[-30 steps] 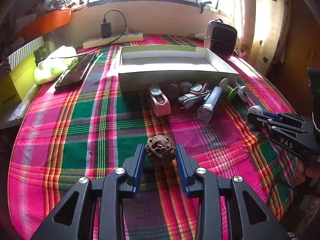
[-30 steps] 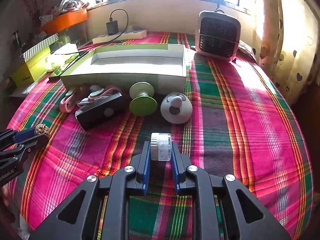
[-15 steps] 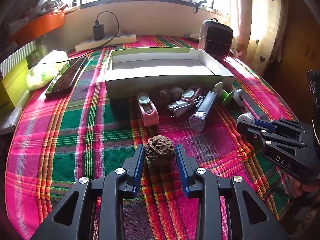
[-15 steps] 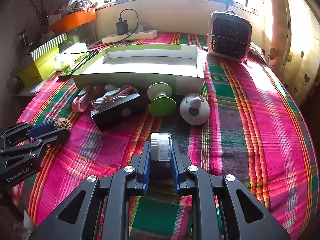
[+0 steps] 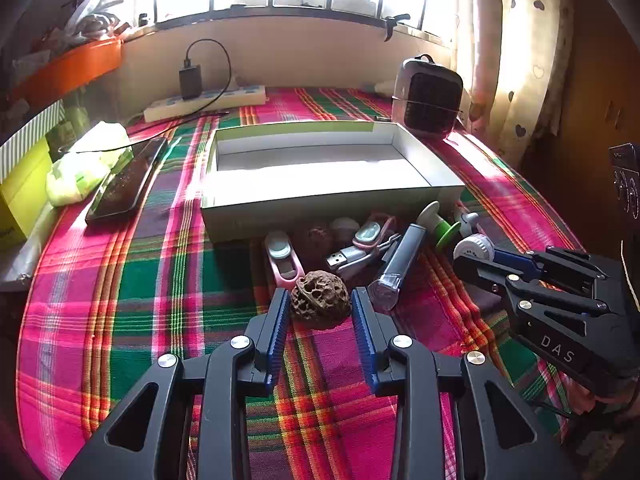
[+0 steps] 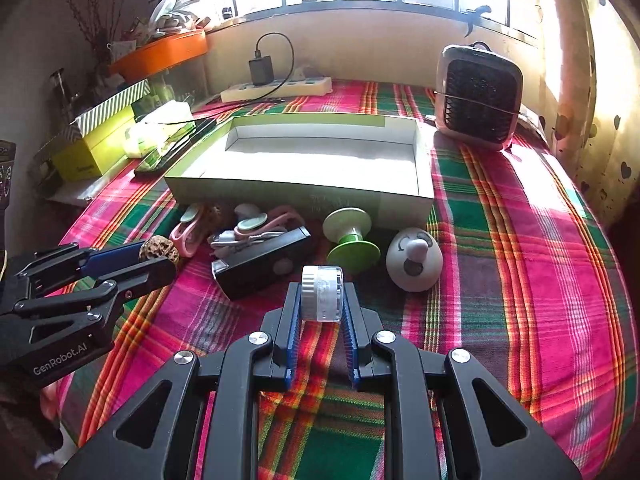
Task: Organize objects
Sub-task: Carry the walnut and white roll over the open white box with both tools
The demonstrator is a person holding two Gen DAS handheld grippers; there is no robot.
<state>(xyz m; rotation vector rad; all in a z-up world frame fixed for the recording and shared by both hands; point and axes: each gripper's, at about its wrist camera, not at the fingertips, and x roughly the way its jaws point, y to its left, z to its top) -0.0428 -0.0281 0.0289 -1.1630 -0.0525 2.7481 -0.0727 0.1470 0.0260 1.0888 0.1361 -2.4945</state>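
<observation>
My left gripper [image 5: 320,306] is shut on a brown walnut [image 5: 320,305] and holds it above the plaid cloth, short of the open white box [image 5: 320,176]. My right gripper [image 6: 321,294] is shut on a small clear round container with a white ribbed lid [image 6: 321,293]. The left gripper with the walnut also shows in the right wrist view [image 6: 158,254], and the right gripper with the container shows in the left wrist view [image 5: 474,248]. The box [image 6: 304,196] is empty inside. Small items lie in front of it.
In front of the box lie pink clips [image 5: 282,260], a USB stick [image 5: 348,258], a dark flashlight [image 5: 400,268], a green-white spool [image 6: 352,236] and a white egg-shaped toy [image 6: 414,260]. A small fan [image 6: 478,100], power strip [image 5: 204,102], phone [image 5: 126,180] and yellow box [image 6: 96,148] stand around.
Both grippers have moved forward toward the box, each still holding its object. The box and the items in front of it look nearer.
</observation>
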